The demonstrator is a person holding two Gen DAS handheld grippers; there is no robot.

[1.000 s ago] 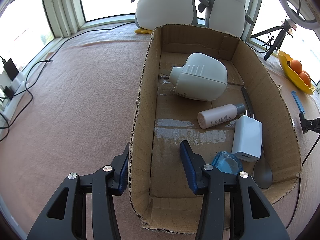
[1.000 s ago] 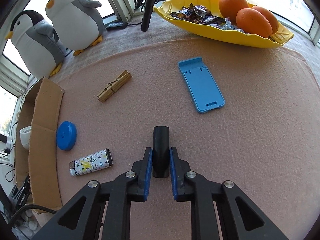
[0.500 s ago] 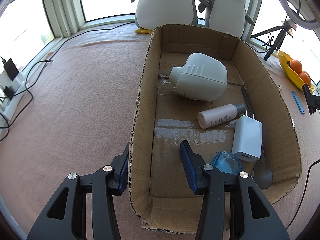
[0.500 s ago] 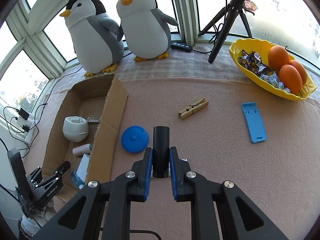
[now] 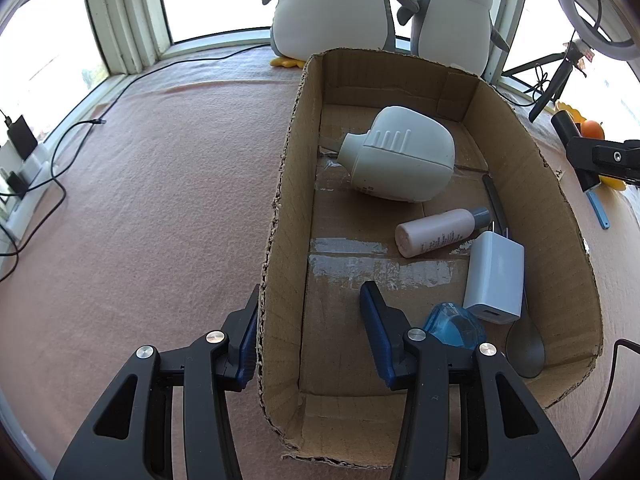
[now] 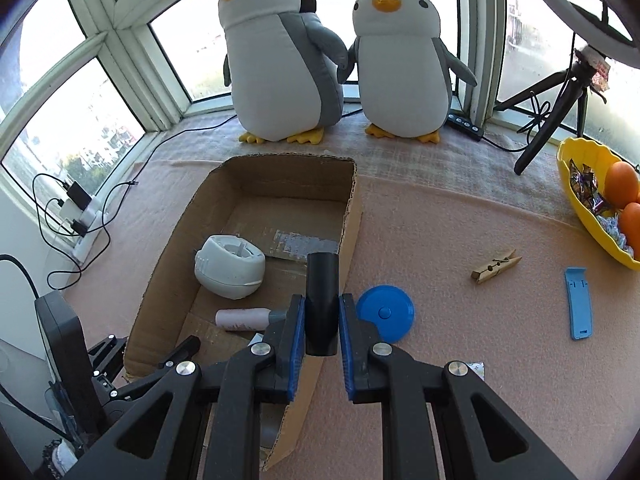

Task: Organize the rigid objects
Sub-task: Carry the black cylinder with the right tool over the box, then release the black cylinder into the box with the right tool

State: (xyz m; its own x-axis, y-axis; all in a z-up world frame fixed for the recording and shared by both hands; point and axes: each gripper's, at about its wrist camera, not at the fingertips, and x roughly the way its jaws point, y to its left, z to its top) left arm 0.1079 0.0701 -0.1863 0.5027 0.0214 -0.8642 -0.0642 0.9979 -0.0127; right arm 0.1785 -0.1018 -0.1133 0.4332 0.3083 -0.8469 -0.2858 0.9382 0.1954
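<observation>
Left wrist view shows the left gripper (image 5: 308,320) spread wide and holding nothing, one finger outside the cardboard box (image 5: 288,200) and the other inside, so the box's left wall stands between them. On the box floor lie a white rounded device (image 5: 400,160) toward the far end, a pale pink bottle (image 5: 440,232) on its side nearer, a white charger (image 5: 496,276) just beside the bottle, a blue transparent piece (image 5: 454,322) partly behind the inner finger, and a grey spoon (image 5: 525,346) against the right wall. At the right edge of this view the right gripper appears beyond the box wall with the black cylinder (image 5: 564,126) in it. Two plush penguins (image 5: 332,8) stand behind the box. Right wrist view shows the right gripper (image 6: 322,316) closed narrow on that black cylinder (image 6: 322,300), which stands upright between the blue pads above the box's right wall (image 6: 352,216). On the pink cloth to the right lie a blue round lid (image 6: 386,312) just beside the box, a wooden clothespin (image 6: 496,266), and a blue phone stand (image 6: 578,302) further right. A yellow bowl (image 6: 576,184) with oranges and sweets sits at the far right edge.
</observation>
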